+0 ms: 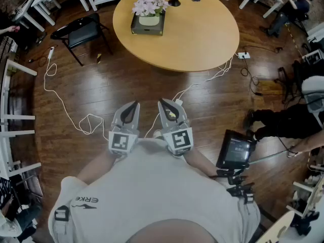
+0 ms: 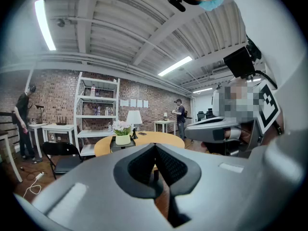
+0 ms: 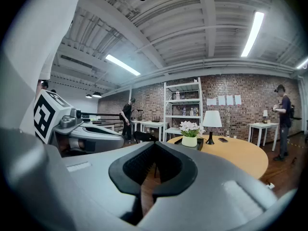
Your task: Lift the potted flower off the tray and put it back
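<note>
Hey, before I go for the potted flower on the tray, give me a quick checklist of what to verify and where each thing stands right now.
1. The potted flower stands upright in the tray: ok.
2. The tray rests fully on the table: ok.
3. The left claw is open for a grasp: not ok, jaws together, nothing between them.
4. The right claw is open: not ok, jaws together, empty.
5. Claws within reach of the pot: not ok, both are close to the body over the floor, well short of the table.
6. Walking path free: not ok, a white cable lies on the floor before the table.
</note>
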Motion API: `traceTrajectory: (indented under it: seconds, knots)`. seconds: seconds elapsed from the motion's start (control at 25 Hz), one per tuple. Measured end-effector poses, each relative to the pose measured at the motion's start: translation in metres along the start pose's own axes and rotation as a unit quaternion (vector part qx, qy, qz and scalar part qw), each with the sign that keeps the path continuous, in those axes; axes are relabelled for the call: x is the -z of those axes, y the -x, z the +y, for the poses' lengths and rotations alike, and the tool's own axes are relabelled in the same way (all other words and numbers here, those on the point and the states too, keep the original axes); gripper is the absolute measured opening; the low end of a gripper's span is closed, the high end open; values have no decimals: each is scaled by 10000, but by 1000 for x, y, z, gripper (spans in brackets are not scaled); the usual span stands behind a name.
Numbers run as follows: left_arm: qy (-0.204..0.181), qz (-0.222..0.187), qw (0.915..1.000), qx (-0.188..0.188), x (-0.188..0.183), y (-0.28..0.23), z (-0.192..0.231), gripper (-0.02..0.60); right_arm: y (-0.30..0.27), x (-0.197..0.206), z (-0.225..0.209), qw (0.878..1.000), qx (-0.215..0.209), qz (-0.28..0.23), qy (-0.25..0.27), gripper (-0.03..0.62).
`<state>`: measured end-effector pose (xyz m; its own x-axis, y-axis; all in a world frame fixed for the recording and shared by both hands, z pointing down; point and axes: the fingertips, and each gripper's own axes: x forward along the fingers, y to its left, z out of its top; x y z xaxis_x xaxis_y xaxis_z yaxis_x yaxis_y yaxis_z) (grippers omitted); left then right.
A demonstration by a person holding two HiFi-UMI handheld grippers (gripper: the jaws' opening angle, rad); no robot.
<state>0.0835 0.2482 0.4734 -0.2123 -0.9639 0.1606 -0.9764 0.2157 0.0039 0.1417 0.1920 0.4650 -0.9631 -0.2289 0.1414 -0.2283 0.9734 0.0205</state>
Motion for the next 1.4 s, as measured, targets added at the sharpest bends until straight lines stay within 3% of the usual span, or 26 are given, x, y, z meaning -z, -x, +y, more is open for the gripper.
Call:
traceTrajectory:
  seconds: [0.44, 0.8, 1.04, 1.4]
  knots:
    - [105, -147, 9998, -29, -6, -43, 58, 2, -63, -6, -18, 9999, 24, 109, 30, 15]
    - [218, -161, 9975, 652, -28, -150, 144, 2, -180, -22, -71, 9975, 599, 380, 34, 15]
    - [90, -161, 9932, 1150, -41, -215, 191, 2, -245, -29, -108, 9931, 1098, 391, -115, 15]
    - [219, 25, 9920, 1245, -36, -262, 216, 2, -279, -24, -149, 9897, 1273, 642, -160, 15]
